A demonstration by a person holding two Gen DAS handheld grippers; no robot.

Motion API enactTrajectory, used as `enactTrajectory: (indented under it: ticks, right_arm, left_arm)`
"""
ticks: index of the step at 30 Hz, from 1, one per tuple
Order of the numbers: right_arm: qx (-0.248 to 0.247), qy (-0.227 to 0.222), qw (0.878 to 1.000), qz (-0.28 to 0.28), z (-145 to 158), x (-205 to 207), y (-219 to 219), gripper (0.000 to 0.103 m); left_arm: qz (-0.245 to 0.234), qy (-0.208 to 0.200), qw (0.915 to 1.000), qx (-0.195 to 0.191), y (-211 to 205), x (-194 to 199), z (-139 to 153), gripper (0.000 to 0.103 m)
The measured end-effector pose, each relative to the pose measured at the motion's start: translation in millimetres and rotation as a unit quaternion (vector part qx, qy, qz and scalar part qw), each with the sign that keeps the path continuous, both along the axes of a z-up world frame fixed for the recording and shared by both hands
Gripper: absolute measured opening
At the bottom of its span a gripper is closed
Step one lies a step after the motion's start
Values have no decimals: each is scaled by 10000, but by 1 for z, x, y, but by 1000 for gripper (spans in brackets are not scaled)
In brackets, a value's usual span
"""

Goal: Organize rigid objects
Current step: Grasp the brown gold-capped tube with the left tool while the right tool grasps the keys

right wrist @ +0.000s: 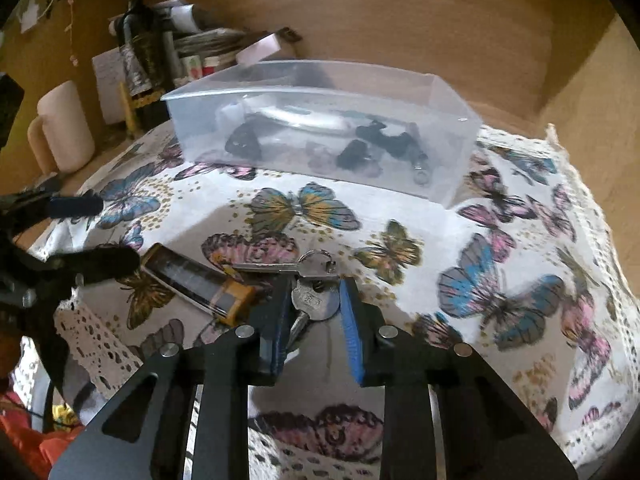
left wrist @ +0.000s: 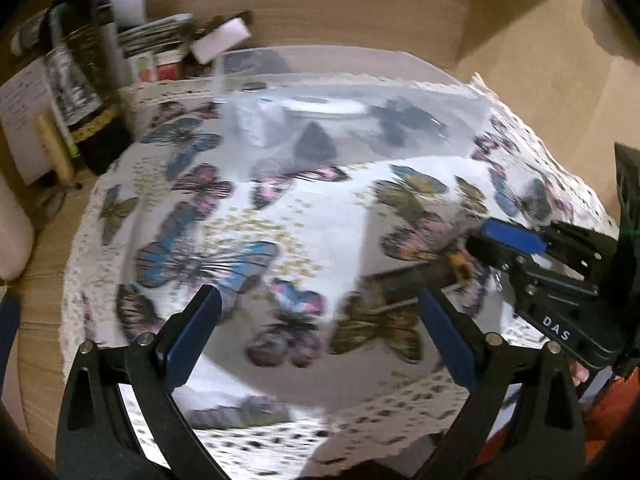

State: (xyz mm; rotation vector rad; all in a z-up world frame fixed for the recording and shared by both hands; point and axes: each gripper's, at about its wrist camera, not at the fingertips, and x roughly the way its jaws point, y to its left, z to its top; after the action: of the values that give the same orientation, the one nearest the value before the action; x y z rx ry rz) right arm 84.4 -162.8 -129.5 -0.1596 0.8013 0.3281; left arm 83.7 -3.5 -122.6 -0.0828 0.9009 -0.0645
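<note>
Right gripper [right wrist: 314, 300] low over the butterfly cloth [right wrist: 500, 240], blue pads drawn in narrow on either side of a bunch of keys [right wrist: 314, 280]; the round key head sits between the pads, which appear to pinch it. No earlier view here, so nothing on motion. Keys lie near the cloth's front lace edge, a long key sticking out left. Just left of them, a dark rectangular block with yellow ends [right wrist: 200, 280], touching or nearly touching the left pad. Left gripper [left wrist: 316, 328] with jaws spread wide, nothing between them, bare cloth beneath. Clear plastic box [right wrist: 320, 132] at the cloth's far edge, small dark items and a white one inside. Wide open cloth between keys and box. Dark bottle [right wrist: 138, 52] and clutter off the far left corner.
</note>
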Motion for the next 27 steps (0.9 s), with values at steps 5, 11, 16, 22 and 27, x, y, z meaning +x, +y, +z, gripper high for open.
enactTrajectory:
  ticks: [5, 11, 16, 22, 27]
  right_arm:
    - [50, -267, 9991, -326, 16, -7, -24, 22]
    - [63, -636, 9965, -537, 34, -18, -45, 22]
    - [209, -781, 9951, -572, 40, -19, -56, 22]
    - [426, -935, 9932, -556, 54, -16, -61, 22]
    - [476, -1103, 9914, -519, 68, -9, -59, 22]
  left_arm:
    - [-327, 172, 9993, -32, -30, 6, -6, 100]
    - [-229, 381, 9990, 10, -54, 21, -11, 100]
    - [54, 337, 9994, 104, -60, 31, -14, 101]
    - [107, 182, 9994, 256, -58, 30, -12, 83]
    - [251, 90, 9995, 176, -44, 28, -8, 83]
